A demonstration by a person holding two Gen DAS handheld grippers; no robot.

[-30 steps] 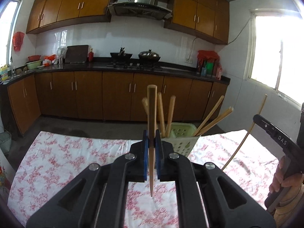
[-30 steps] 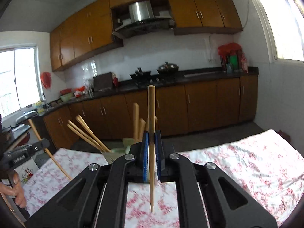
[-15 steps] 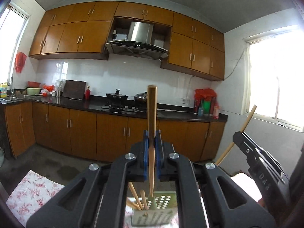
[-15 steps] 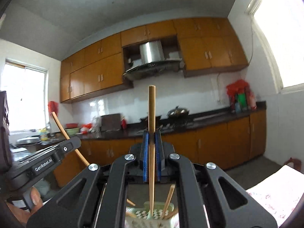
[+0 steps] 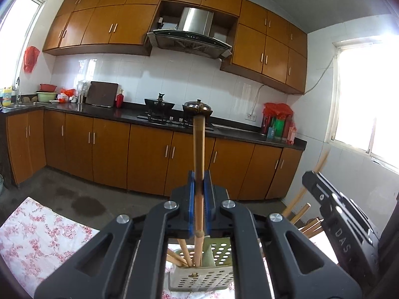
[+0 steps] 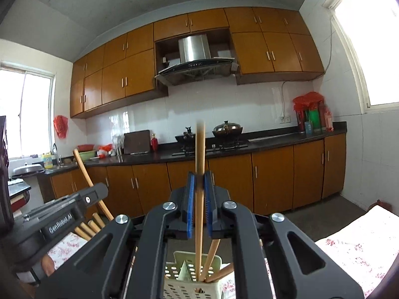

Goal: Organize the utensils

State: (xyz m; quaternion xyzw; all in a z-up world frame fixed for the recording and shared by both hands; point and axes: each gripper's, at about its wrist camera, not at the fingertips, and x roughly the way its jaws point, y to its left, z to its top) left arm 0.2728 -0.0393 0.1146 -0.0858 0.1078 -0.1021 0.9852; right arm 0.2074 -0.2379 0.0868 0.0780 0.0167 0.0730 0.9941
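Observation:
In the left wrist view my left gripper (image 5: 199,174) holds a wooden chopstick (image 5: 199,147) upright between its blue pads. The pads still touch it as the jaws start opening. Its lower end reaches into the pale green perforated holder (image 5: 214,279), which has several chopsticks in it. In the right wrist view my right gripper (image 6: 199,174) is over the same holder (image 6: 179,284). Its jaws are opening, and thin gaps show on both sides of its chopstick (image 6: 200,154), whose top is blurred and whose lower end is inside the holder.
The holder stands on a table with a red-flowered white cloth (image 5: 37,236). Each gripper shows at the edge of the other's view, close beside it. Brown cabinets (image 5: 149,157), a dark counter with a stove and pots, and bright windows lie beyond.
Both grippers have come in from behind the holder to right above it, so the sticks' lower ends now sit inside. The right pads have parted from their chopstick.

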